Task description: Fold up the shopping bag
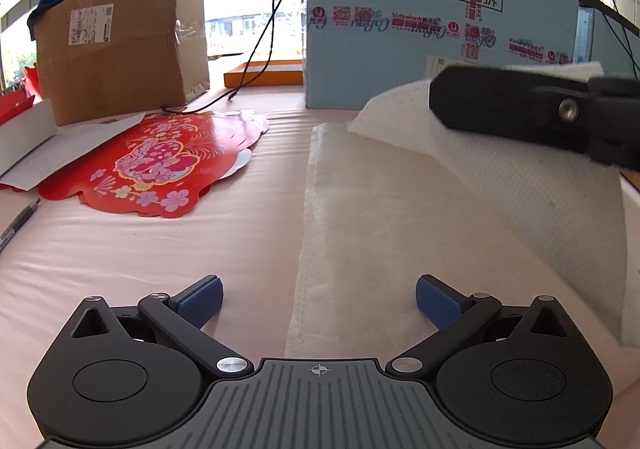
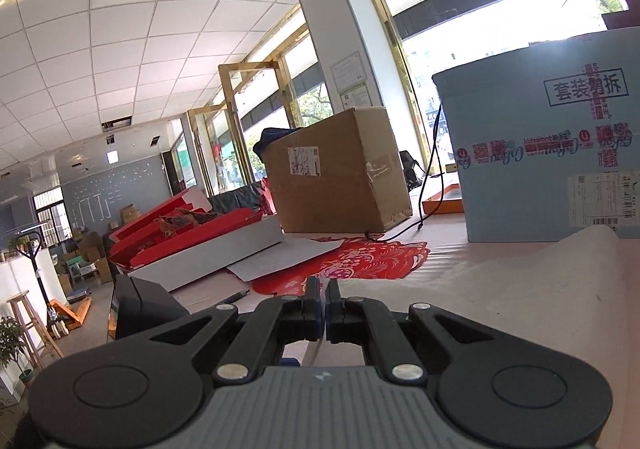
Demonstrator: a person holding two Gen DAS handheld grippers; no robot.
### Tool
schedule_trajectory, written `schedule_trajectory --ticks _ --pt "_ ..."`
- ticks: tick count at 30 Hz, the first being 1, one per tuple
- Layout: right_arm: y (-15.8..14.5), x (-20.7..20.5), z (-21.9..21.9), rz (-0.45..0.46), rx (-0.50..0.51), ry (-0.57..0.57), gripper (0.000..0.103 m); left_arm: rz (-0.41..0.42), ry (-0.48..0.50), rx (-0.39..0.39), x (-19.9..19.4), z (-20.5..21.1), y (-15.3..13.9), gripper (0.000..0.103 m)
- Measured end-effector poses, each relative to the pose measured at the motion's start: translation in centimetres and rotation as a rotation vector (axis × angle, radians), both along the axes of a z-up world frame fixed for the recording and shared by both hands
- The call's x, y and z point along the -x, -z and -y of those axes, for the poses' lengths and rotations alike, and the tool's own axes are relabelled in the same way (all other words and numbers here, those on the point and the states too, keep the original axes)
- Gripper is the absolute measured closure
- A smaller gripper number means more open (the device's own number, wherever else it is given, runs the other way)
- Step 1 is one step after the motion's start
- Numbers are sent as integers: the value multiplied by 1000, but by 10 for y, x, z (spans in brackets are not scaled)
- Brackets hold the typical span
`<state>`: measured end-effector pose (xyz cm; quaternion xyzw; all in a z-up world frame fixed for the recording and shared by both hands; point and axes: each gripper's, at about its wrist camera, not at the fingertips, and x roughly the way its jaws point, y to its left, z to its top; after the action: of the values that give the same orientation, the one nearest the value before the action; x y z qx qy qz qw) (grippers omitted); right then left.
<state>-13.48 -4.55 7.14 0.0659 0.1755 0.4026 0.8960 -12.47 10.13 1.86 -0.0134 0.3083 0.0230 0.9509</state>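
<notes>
Right gripper lifting one edge of the white bag

The bag (image 1: 384,217) lies flat on the pink table (image 1: 140,249), in front of the blue box (image 1: 400,49). The right gripper (image 2: 322,299) is clamped on its raised edge; the left gripper (image 1: 319,303) hovers spread wide, holding nothing, over the bag's near seam.

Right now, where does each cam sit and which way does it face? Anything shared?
Left wrist: on the left gripper, low over the pink table, facing the windows; its open blue pads straddle the white shopping bag; the right gripper lifts the bag's far edge.
Right wrist: on the right gripper, tilted toward the ceiling and room; fingers closed on the shopping bag.
Shared: brown box, blue box, red paper-cut.
</notes>
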Motion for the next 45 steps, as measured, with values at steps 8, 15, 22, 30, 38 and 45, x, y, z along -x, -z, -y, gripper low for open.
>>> schedule_trajectory --ticks 8,15,22,30,38,45 --pt "26 -16 -8 -185 49 -91 96 93 -258 49 36 -51 -17 0" --pt "29 -2 -10 -240 103 -127 26 202 -331 113 57 -66 -33 0" --pt "-5 12 59 -151 22 -49 14 231 -198 47 52 -28 -46 0" --pt "11 -68 148 -326 -16 293 15 199 125 -155 23 67 -47 0" --pt "55 -144 175 -535 -58 350 37 47 301 -400 -3 129 -5 0" --pt "58 -180 162 -572 -49 259 38 34 270 -298 -2 114 2 0"
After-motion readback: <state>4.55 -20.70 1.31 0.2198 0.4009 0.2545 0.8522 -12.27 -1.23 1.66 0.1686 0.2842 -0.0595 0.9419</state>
